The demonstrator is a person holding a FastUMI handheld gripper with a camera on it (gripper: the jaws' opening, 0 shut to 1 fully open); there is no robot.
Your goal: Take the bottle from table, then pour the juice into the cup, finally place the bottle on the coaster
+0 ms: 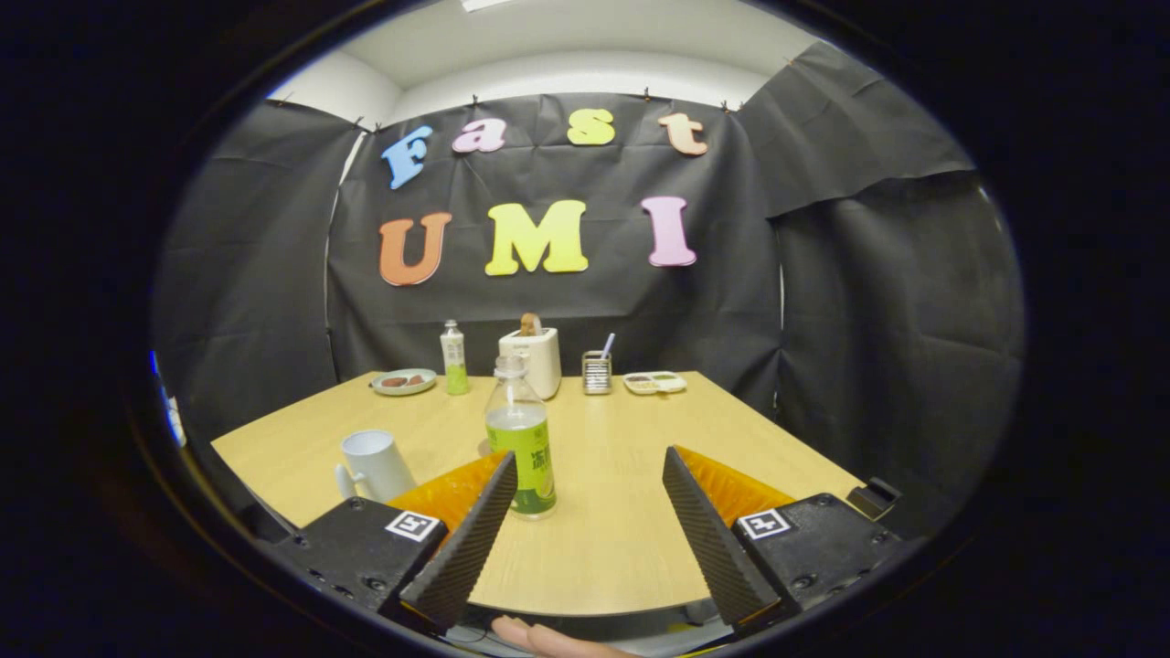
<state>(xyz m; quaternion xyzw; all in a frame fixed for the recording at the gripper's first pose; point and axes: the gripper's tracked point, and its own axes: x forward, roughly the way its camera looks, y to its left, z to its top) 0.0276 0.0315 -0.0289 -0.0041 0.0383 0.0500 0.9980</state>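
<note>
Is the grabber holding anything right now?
No, nothing is held. The gripper has its fingers wide open over the light wooden table. The clear plastic bottle with the green label stands just ahead, near one finger, untouched.

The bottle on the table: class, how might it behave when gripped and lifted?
The bottle, upright just ahead of the open claw, is tall and narrow, so a nudge may tip it. Clear, thin-looking walls may flex. It looks partly full, so liquid could slosh.

1. A square black-and-white marker is carried on each side block of the gripper (590,457), whose fingers are spread wide with nothing held; no text is legible.
2. Print on the green label of the clear plastic bottle (519,439), just ahead of the left finger, cannot be made out.
</note>
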